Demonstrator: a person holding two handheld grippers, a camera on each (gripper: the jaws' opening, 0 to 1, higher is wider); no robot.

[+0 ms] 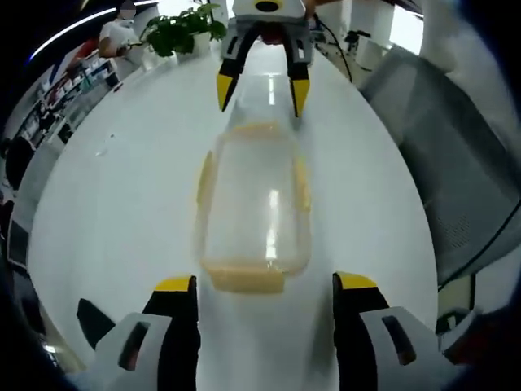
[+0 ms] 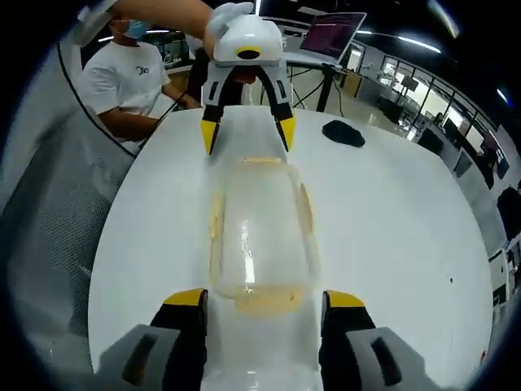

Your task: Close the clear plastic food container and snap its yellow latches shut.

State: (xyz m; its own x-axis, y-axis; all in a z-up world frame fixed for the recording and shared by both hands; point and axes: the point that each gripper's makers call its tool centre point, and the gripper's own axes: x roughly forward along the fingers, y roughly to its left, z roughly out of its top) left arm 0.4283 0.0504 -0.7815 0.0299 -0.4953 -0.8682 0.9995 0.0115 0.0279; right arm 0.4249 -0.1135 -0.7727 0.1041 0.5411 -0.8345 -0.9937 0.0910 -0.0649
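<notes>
Presently the clear container (image 1: pixel 254 204) lies lid-on, yellow latches (image 1: pixel 244 277) visible, on the white bench (image 1: pixel 122 204); both tongs (image 1: pixel 264 285) (image 2: pixel 264 301) gape, empty.

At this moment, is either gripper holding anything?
No. Both grippers are open at opposite ends of the clear plastic food container with yellow latches, neither gripping it.

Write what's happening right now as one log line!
container: lid on, on white table | left gripper: open at near end | right gripper: open at opposite end | latches: cannot tell
</notes>
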